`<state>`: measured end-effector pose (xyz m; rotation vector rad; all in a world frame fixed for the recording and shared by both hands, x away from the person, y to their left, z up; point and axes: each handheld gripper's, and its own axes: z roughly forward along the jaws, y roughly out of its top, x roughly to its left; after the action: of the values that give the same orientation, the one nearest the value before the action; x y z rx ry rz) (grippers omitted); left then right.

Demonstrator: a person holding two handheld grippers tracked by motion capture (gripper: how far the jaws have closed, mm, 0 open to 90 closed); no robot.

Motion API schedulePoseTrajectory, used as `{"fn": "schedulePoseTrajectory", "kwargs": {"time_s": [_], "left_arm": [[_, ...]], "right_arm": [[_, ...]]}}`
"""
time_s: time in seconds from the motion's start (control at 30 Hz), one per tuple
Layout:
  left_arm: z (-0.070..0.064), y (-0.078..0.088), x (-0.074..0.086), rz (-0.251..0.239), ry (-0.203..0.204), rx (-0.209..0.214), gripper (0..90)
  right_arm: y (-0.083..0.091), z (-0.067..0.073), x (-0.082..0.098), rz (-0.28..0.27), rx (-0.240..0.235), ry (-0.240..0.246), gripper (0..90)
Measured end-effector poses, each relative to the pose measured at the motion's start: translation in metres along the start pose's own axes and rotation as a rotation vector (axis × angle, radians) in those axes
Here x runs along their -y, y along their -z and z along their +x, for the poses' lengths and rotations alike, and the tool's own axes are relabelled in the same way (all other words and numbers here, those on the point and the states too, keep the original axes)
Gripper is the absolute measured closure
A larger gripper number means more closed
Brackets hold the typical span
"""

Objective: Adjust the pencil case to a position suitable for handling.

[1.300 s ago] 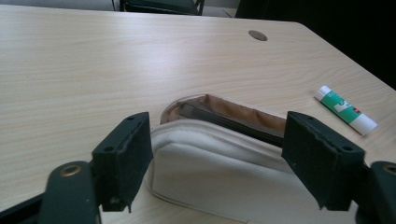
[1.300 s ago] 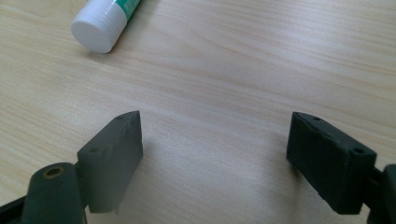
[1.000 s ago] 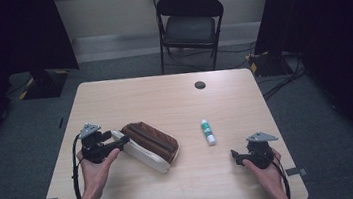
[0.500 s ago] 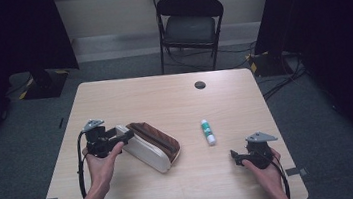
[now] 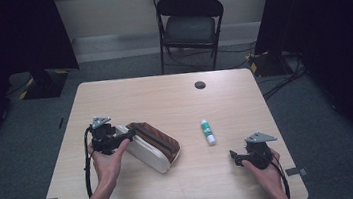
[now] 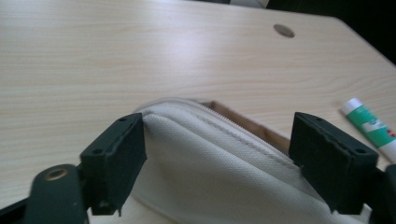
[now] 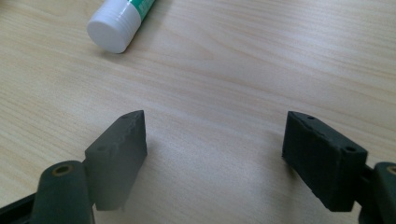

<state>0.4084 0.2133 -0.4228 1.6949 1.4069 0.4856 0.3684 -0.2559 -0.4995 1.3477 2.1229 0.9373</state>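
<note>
A cream pouch [image 5: 152, 145] with a brown top and a zip lies tilted on the wooden table [image 5: 164, 96], left of centre. My left gripper [image 5: 125, 134] is at its left end. In the left gripper view the pouch [image 6: 210, 154] sits between the spread jaws of my left gripper [image 6: 217, 135]; the left pad [image 6: 116, 158] touches the fabric, and the jaws stand wide. My right gripper [image 5: 234, 156] rests near the table's front right. Its jaws [image 7: 215, 135] have just been closing a little and hold nothing. A green and white glue stick [image 5: 208, 131] lies between the two.
A small dark round disc [image 5: 199, 85] sits in the tabletop toward the far edge. A black folding chair [image 5: 190, 22] stands behind the table. The glue stick [image 7: 119, 23] lies ahead of the right gripper's jaws, cap toward them.
My left gripper has shifted slightly right, onto the pouch's left end. The right hand has stayed where it was.
</note>
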Motion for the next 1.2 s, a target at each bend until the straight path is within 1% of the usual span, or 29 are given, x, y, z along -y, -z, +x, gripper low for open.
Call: {"fn": "schedulePoseTrajectory", "kwargs": {"time_s": [0.03, 0.07, 0.1, 0.13, 0.17, 0.2, 0.3, 0.33, 0.37, 0.47, 0.57, 0.63, 0.73, 0.8, 0.83, 0.87, 0.93, 0.97, 1.0, 1.03, 1.1, 1.2], "left_arm": [[0.001, -0.001, 0.000, 0.005, -0.003, 0.006, 24.5], [0.003, 0.000, 0.000, 0.016, -0.015, 0.020, 30.4], [0.005, -0.001, 0.001, 0.014, -0.013, 0.035, 39.5], [0.008, 0.000, 0.001, 0.012, -0.008, 0.042, 44.0], [0.009, 0.000, 0.001, 0.012, -0.008, 0.044, 44.4], [0.011, 0.000, 0.001, 0.015, -0.022, 0.057, 45.7], [0.010, 0.001, 0.000, 0.029, -0.036, 0.060, 49.8], [0.010, 0.002, -0.002, 0.033, -0.044, 0.067, 51.7], [0.011, 0.003, -0.004, 0.036, -0.053, 0.075, 55.1], [0.011, 0.004, -0.006, 0.026, -0.060, 0.095, 69.1], [0.014, 0.005, -0.006, 0.034, -0.062, 0.115, 73.8], [0.018, 0.006, -0.006, 0.043, -0.067, 0.128, 76.0], [0.017, 0.008, -0.008, 0.058, -0.084, 0.128, 78.3], [0.015, 0.009, -0.009, 0.062, -0.079, 0.141, 77.7], [0.013, 0.009, -0.009, 0.064, -0.080, 0.142, 75.6], [0.010, 0.009, -0.009, 0.068, -0.079, 0.136, 71.2], [0.005, 0.007, -0.007, 0.092, -0.087, 0.137, 56.9], [0.003, 0.006, -0.006, 0.100, -0.092, 0.137, 53.8], [0.001, 0.005, -0.004, 0.103, -0.093, 0.132, 52.8], [0.001, 0.004, -0.004, 0.104, -0.089, 0.135, 50.9], [0.002, 0.001, -0.002, 0.111, -0.083, 0.144, 51.2], [0.003, 0.001, -0.001, 0.116, -0.098, 0.159, 61.2]], "right_arm": [[0.000, 0.000, 0.000, 0.000, 0.000, 0.000, 20.8], [0.000, 0.000, 0.000, 0.000, 0.000, 0.000, 20.8], [0.000, 0.000, 0.000, 0.000, 0.001, 0.000, 20.8], [0.000, 0.000, 0.000, -0.001, 0.002, 0.000, 20.8], [0.000, 0.000, 0.000, 0.000, 0.000, -0.001, 20.8], [0.000, 0.001, 0.000, 0.000, 0.000, 0.000, 20.8], [0.000, 0.000, 0.000, 0.001, -0.001, -0.001, 20.8], [0.000, 0.000, 0.000, 0.001, -0.001, -0.001, 20.8], [0.000, 0.000, 0.000, 0.001, -0.001, -0.001, 20.8], [0.000, 0.001, 0.000, 0.000, 0.001, -0.001, 20.8], [0.000, 0.001, 0.000, 0.001, 0.001, -0.002, 20.8], [0.000, 0.001, 0.000, 0.001, 0.000, -0.002, 20.8], [0.000, 0.001, 0.000, 0.001, 0.000, -0.002, 20.8], [0.000, 0.001, 0.000, 0.000, 0.001, -0.001, 20.8], [0.000, 0.000, 0.000, 0.001, 0.000, -0.002, 20.8], [0.000, 0.001, 0.000, 0.001, 0.000, -0.002, 20.8], [0.000, 0.000, 0.000, 0.000, -0.001, -0.001, 20.8], [0.000, 0.001, 0.000, 0.000, -0.001, -0.001, 20.8], [0.000, 0.000, 0.000, 0.000, -0.001, -0.001, 20.8], [0.000, 0.000, 0.000, -0.001, -0.001, 0.000, 20.8], [0.000, 0.000, 0.000, -0.001, -0.001, 0.000, 20.8], [0.000, 0.001, 0.000, 0.000, -0.001, -0.002, 20.8]]}}
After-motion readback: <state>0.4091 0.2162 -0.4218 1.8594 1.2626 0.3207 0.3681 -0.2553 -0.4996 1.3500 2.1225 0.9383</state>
